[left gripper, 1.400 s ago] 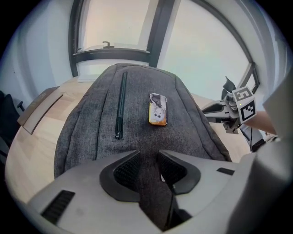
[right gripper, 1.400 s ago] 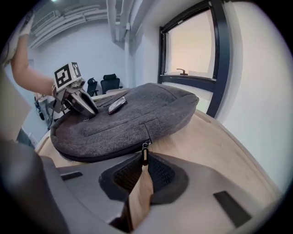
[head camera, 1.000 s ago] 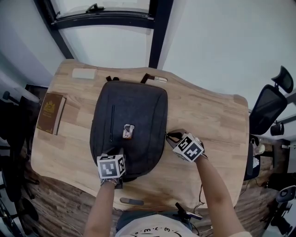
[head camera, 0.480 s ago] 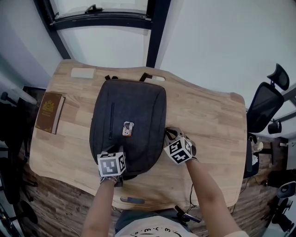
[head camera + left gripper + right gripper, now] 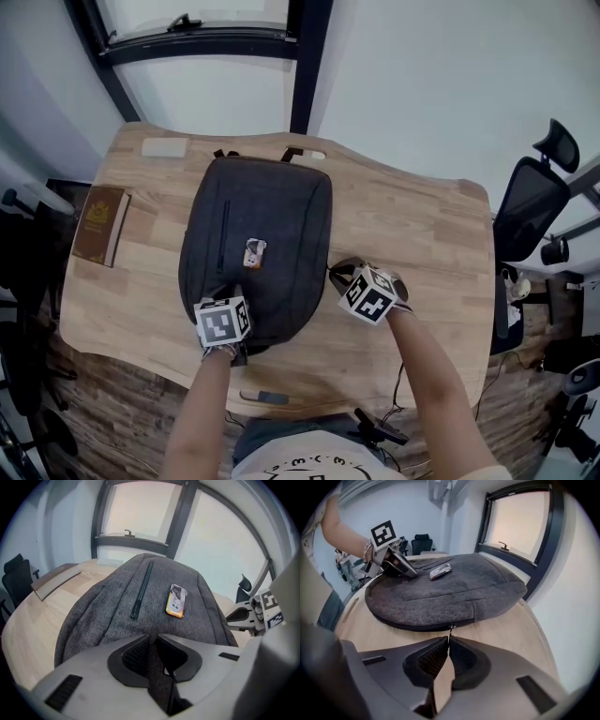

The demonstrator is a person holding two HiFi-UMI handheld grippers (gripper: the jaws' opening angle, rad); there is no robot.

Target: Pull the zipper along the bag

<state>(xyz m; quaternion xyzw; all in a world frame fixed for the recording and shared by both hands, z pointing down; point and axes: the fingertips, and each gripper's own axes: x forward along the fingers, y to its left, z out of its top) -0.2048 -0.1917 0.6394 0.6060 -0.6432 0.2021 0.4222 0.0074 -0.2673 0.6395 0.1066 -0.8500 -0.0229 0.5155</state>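
Observation:
A dark grey backpack (image 5: 258, 248) lies flat on the wooden table (image 5: 422, 234), with a small orange-and-white tag (image 5: 253, 253) on top. My left gripper (image 5: 229, 298) is at the bag's near end. Its jaws have just been closing and now pinch a fold of the grey fabric (image 5: 152, 634). At the bag's right edge my right gripper (image 5: 336, 274) is shut on the zipper pull (image 5: 451, 629), whose tab runs in between the pads. The side zipper line (image 5: 417, 626) shows as a dark seam along the bag's rim. In the right gripper view, the left gripper (image 5: 401, 566) rests on the bag's far side.
A brown book (image 5: 98, 225) lies at the table's left edge and a pale flat block (image 5: 164, 147) at the back. A small dark item (image 5: 262, 397) sits at the near edge. An office chair (image 5: 534, 202) stands to the right. A dark window frame (image 5: 300, 56) runs behind the table.
My right gripper shifted left against the bag's edge, then came back slightly to the right. The left gripper stayed at the bag's near end.

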